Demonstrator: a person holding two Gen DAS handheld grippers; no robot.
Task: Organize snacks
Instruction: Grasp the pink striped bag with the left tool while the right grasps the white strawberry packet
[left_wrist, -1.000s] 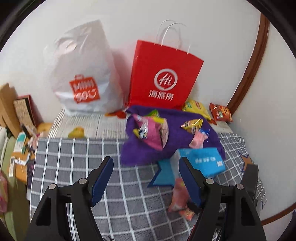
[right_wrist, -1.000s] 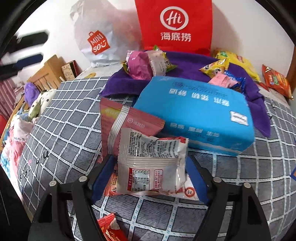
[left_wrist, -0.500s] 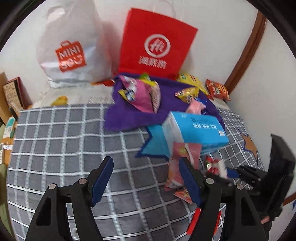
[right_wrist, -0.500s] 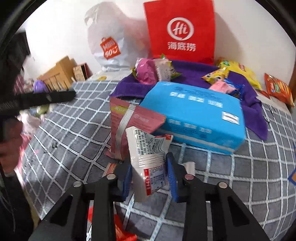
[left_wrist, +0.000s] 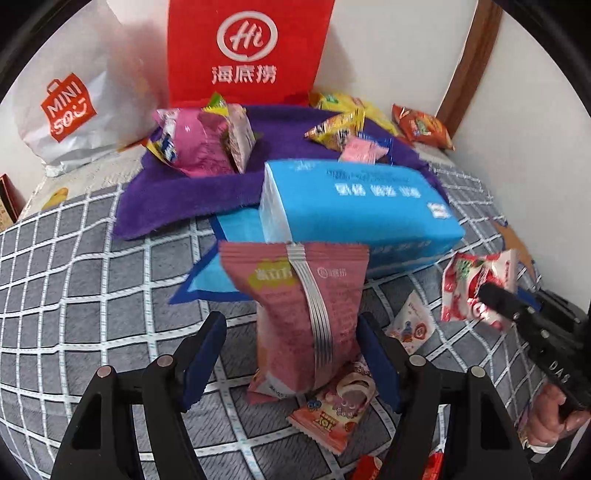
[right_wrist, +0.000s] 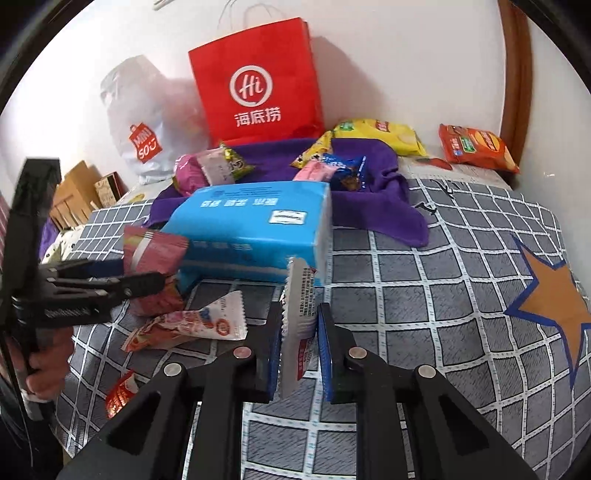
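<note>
Both wrist cams near, angled down; share blue pack (left_wrist: 354, 206), red bag (right_wrist: 255, 77).

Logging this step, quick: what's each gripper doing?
Left gripper: closing around the upright pink foil snack pouch.
Right gripper: shut on a white-and-red sachet.

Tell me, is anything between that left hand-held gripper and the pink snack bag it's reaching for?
Nothing visible. The left hand-held gripper already has the pink bag between its closing fingers; the right finger looks at the bag's edge, the left one apart. The blue box lies behind the bag, not in the way.
</note>
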